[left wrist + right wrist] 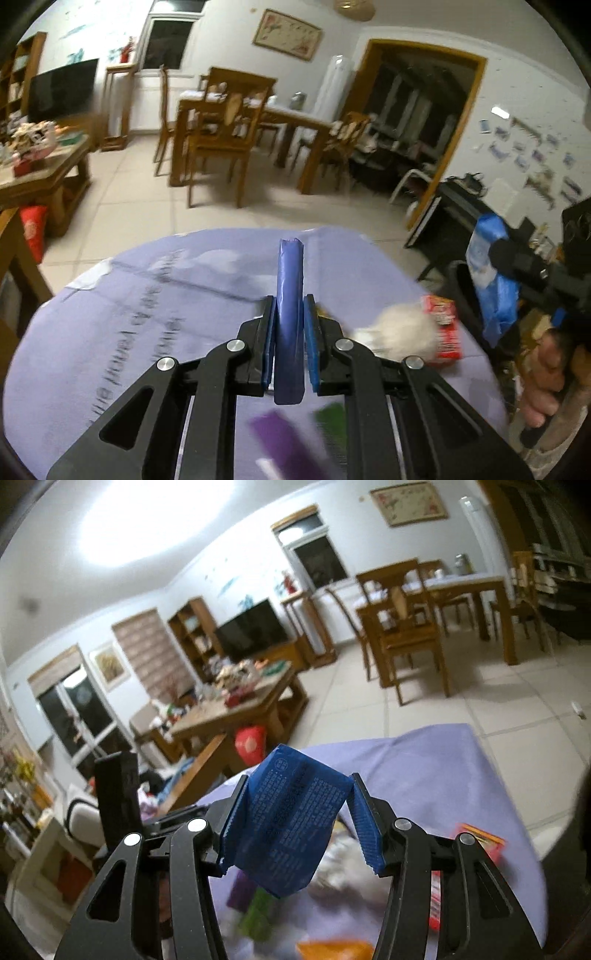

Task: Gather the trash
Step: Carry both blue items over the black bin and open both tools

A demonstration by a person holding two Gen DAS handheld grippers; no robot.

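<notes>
My left gripper (290,314) is shut on a flat blue wrapper (290,295), held edge-on and upright above the lilac cloth (147,295). My right gripper (295,816) is shut on a crumpled blue snack packet (291,816) with white print, lifted above the same cloth (443,775). The right gripper with its blue packet (487,258) also shows at the right of the left wrist view. On the cloth lie a white tissue ball (402,332), a red carton (443,325), a purple wrapper (280,443) and a green wrapper (332,421), blurred.
An orange wrapper (332,949) and a red packet (484,845) lie on the cloth. A dark bin (465,295) stands at the table's right. Wooden dining chairs (221,140), a cluttered coffee table (229,716) and tiled floor lie beyond.
</notes>
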